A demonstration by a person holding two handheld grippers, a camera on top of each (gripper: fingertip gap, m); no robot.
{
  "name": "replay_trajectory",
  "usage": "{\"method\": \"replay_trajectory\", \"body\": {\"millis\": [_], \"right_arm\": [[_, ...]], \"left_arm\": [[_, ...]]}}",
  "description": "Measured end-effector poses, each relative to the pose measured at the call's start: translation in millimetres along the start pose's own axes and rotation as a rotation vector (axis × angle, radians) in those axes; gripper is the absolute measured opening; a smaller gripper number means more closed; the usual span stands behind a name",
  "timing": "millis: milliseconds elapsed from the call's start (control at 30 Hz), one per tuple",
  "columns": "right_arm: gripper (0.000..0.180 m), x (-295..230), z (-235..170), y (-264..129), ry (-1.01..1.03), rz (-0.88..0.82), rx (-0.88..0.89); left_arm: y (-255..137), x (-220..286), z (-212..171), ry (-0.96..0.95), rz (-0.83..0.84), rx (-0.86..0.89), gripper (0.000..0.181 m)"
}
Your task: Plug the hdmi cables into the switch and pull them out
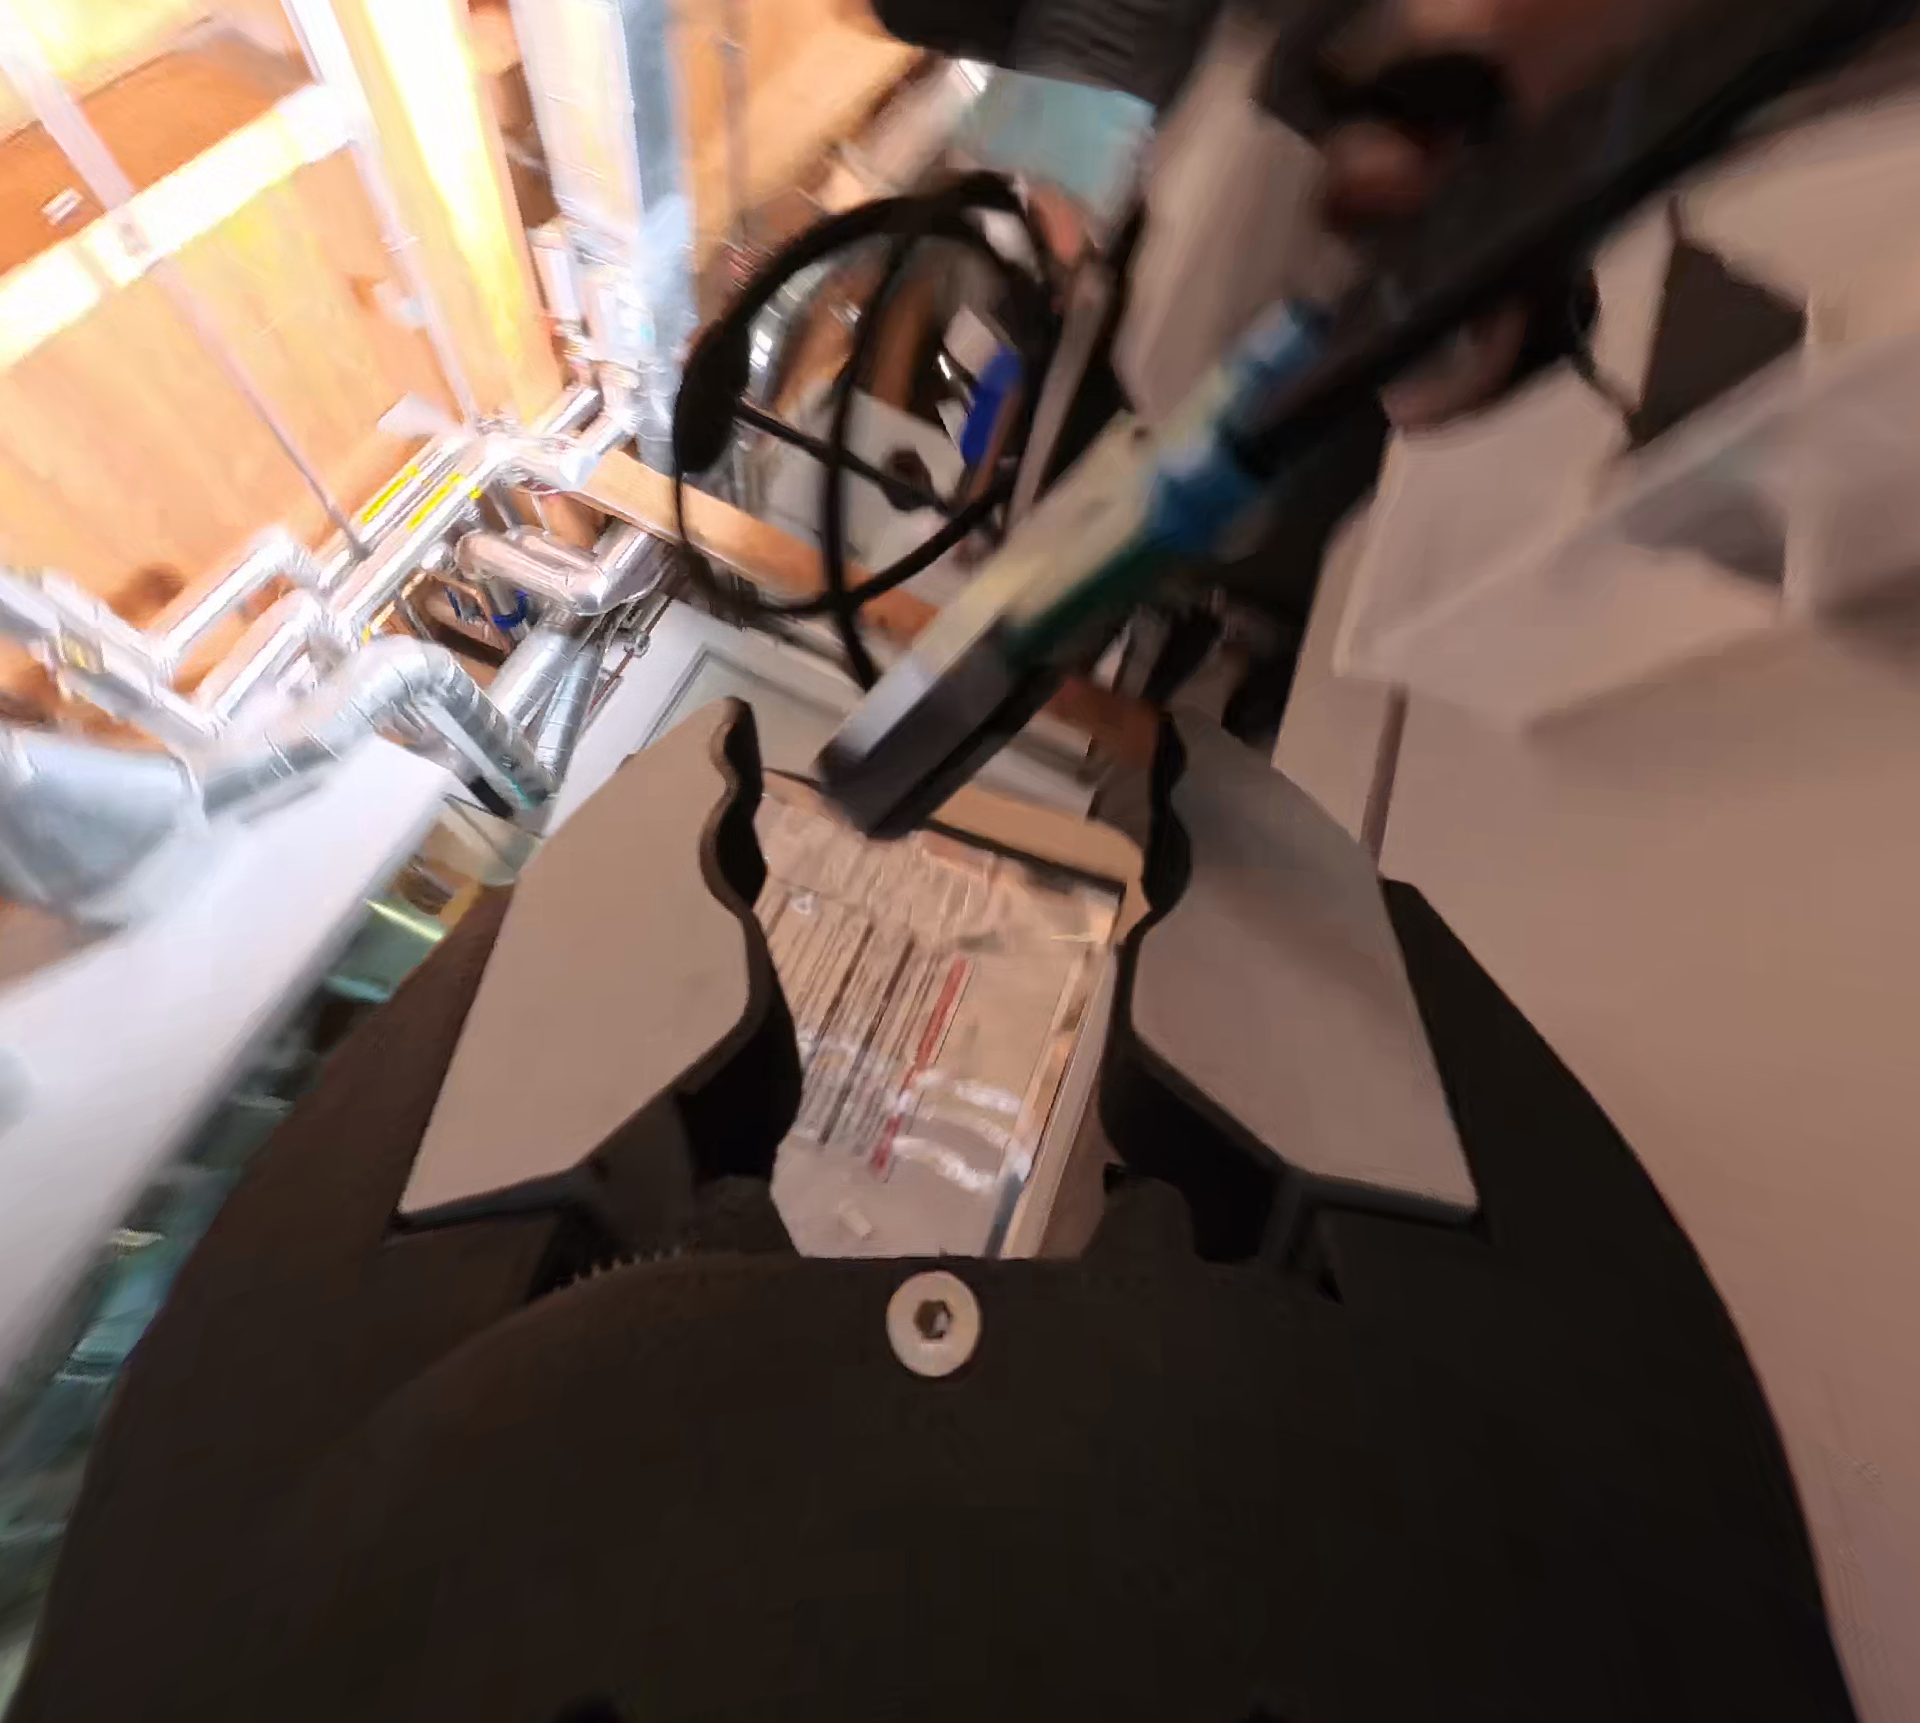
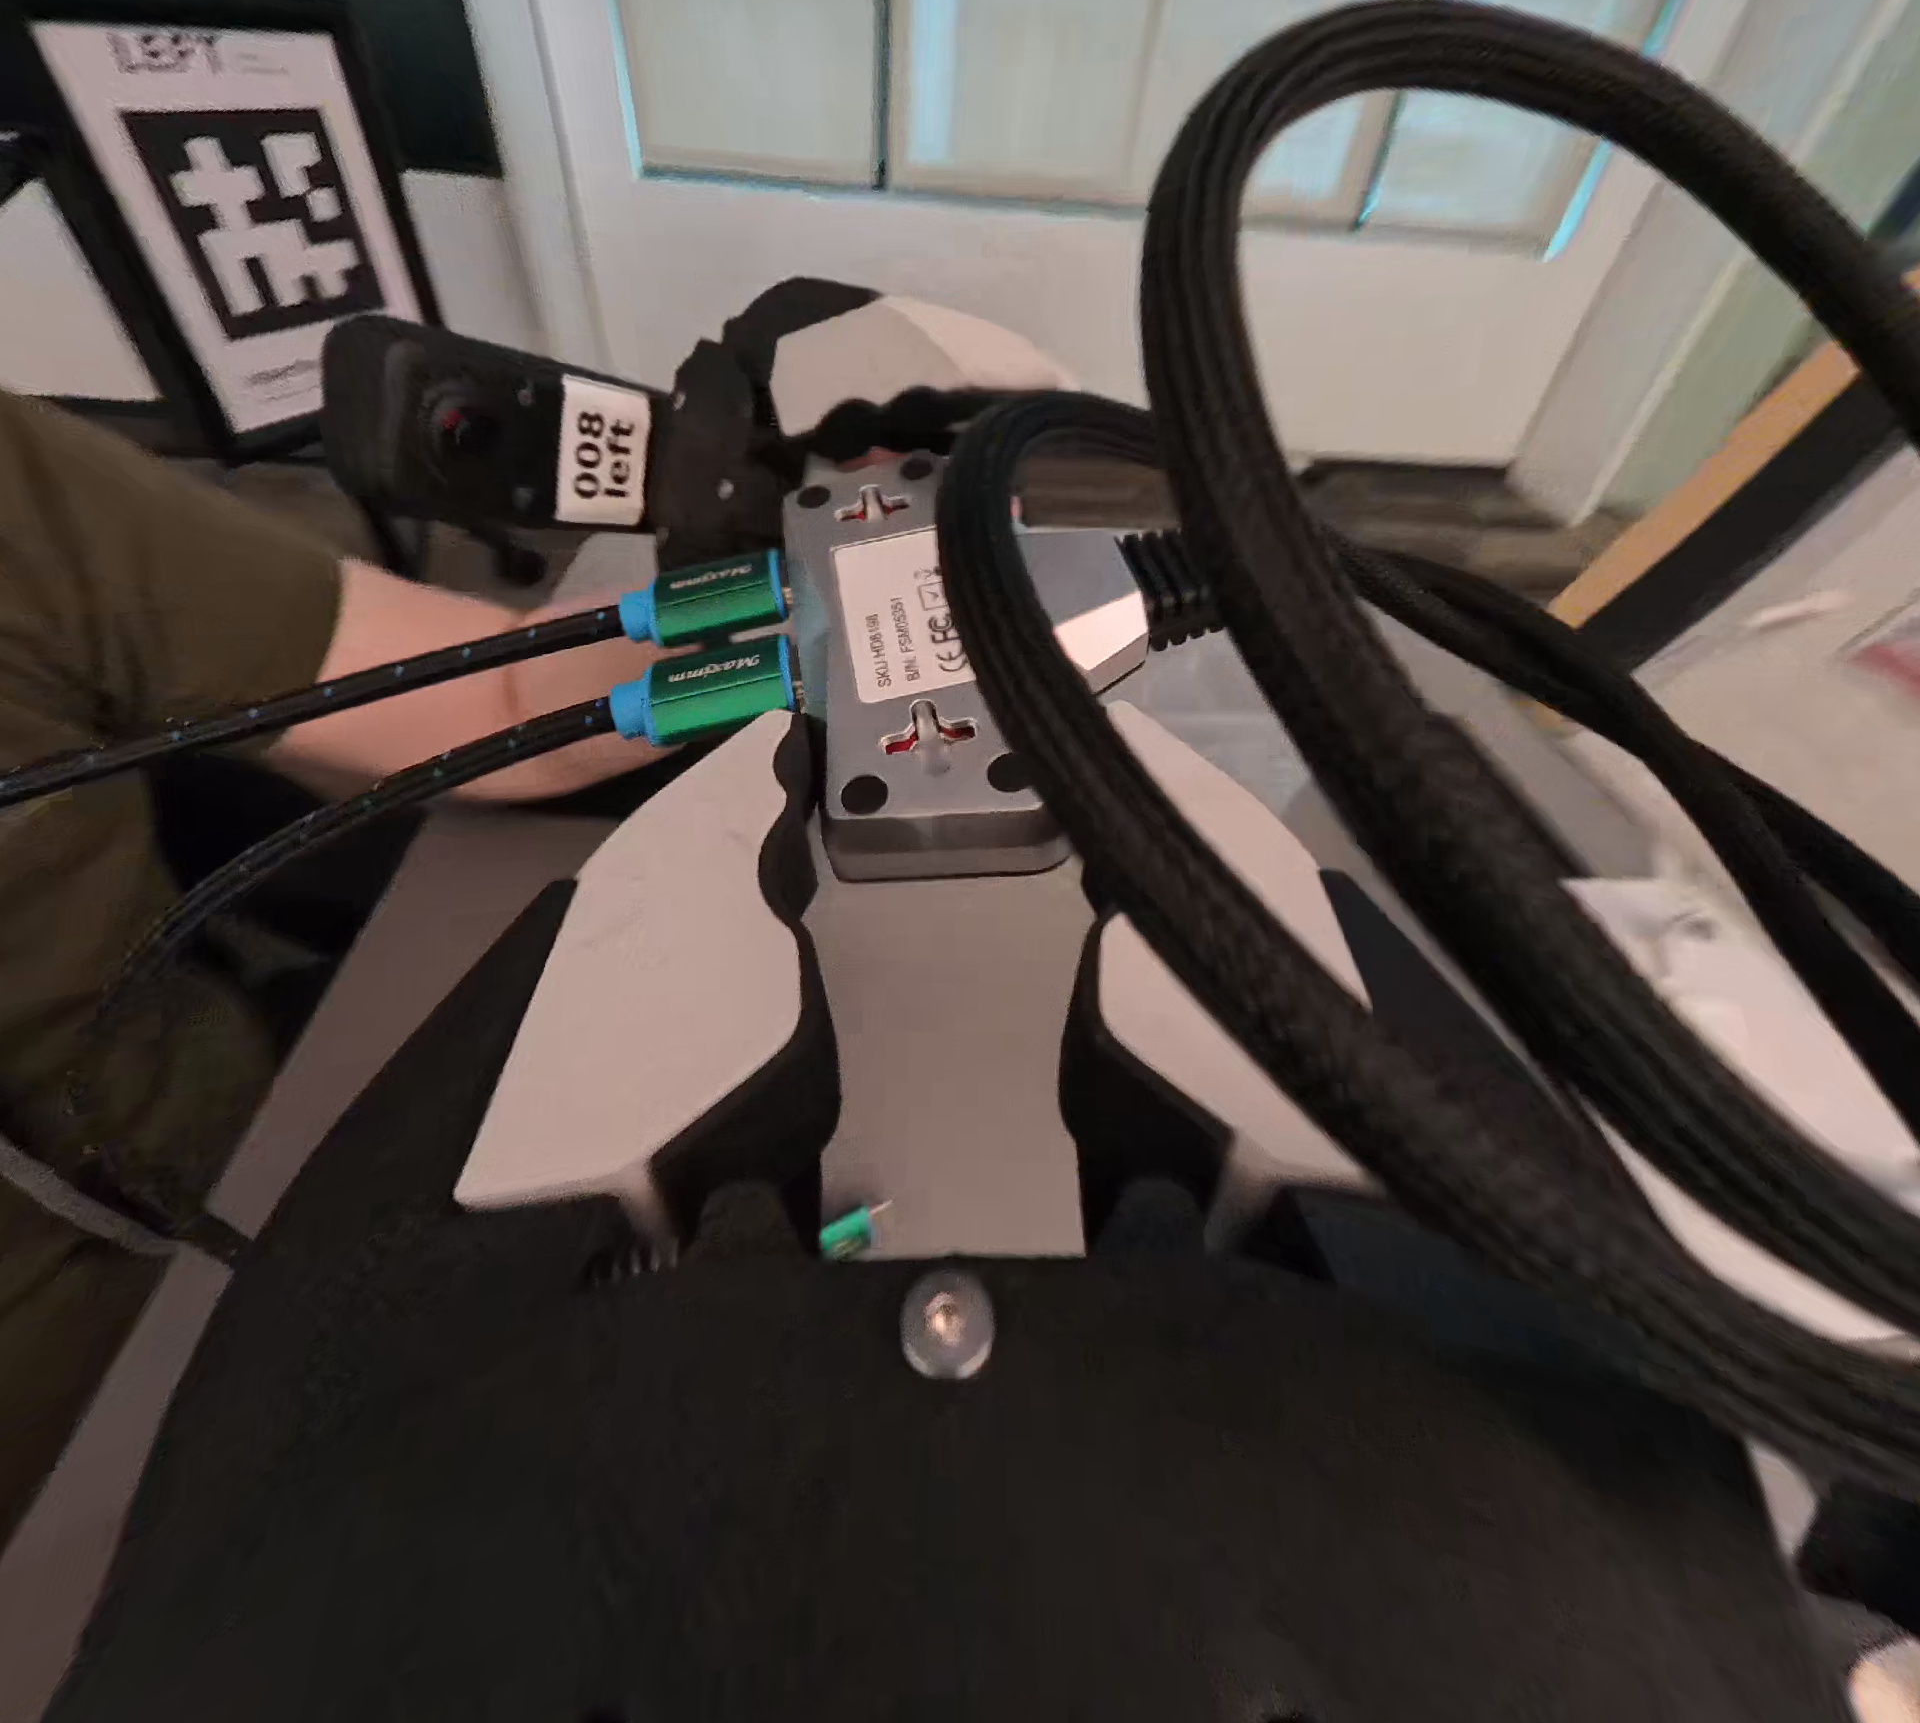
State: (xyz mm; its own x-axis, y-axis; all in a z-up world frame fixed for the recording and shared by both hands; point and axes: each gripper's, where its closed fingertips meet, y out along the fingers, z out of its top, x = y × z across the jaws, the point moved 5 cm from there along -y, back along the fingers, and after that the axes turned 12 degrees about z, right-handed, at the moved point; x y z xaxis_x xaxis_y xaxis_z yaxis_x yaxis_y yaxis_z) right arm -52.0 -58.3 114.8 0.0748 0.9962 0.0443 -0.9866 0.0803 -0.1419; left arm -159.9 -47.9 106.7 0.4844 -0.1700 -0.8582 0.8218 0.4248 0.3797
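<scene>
My right gripper (image 2: 961, 754) is shut on the near end of the grey HDMI switch (image 2: 894, 624), which it holds label side up. Two green-and-blue HDMI plugs (image 2: 712, 598) (image 2: 707, 691) sit in its left side. A silver plug (image 2: 1096, 624) on a thick black braided cable (image 2: 1351, 842) sits in its right side, and that cable loops over my right finger. My left gripper (image 1: 951, 738) is open, with the switch's far end (image 1: 914, 738) at its fingertips. It also shows beyond the switch in the right wrist view (image 2: 748, 426). The left wrist view is blurred.
A person's forearm (image 2: 416, 634) lies left of the switch. A black-and-white marker board (image 2: 249, 219) and a white door (image 2: 1039, 302) stand behind. The grey table (image 2: 935, 1050) is below. The left wrist view shows silver pipes (image 1: 416, 582), a clear packet (image 1: 935, 998) and a black cable loop (image 1: 717, 406).
</scene>
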Motion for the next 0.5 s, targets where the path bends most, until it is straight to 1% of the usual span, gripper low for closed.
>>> {"method": "replay_trajectory", "body": {"millis": [33, 100, 133, 233, 333, 400, 500], "right_arm": [[0.051, -1, -7, 2, 0.041, 0.043, -0.040], [0.051, 0, -20, 5, 0.132, 0.094, -0.098], [0.051, 0, -24, 4, 0.180, 0.132, -0.112], [0.051, 1, -40, -3, 0.232, 0.189, -0.163], [0.050, 3, -57, -6, 0.287, 0.225, -0.235], [0.050, 5, -61, -7, 0.277, 0.218, -0.256], [0.050, 11, -56, -11, 0.215, 0.161, -0.246]], "left_arm": [[1, 9, 0, 0.061, -0.008, -0.003, 0.066], [0, 25, 7, 0.142, -0.015, 0.059, 0.044], [-1, 33, 9, 0.163, -0.034, 0.080, 0.040], [0, 51, 9, 0.155, -0.129, 0.081, 0.035], [0, 69, 6, 0.210, -0.204, 0.080, 0.031], [0, 75, 2, 0.224, -0.245, 0.048, 0.026], [5, 73, -2, 0.269, -0.242, -0.019, 0.023]]}}
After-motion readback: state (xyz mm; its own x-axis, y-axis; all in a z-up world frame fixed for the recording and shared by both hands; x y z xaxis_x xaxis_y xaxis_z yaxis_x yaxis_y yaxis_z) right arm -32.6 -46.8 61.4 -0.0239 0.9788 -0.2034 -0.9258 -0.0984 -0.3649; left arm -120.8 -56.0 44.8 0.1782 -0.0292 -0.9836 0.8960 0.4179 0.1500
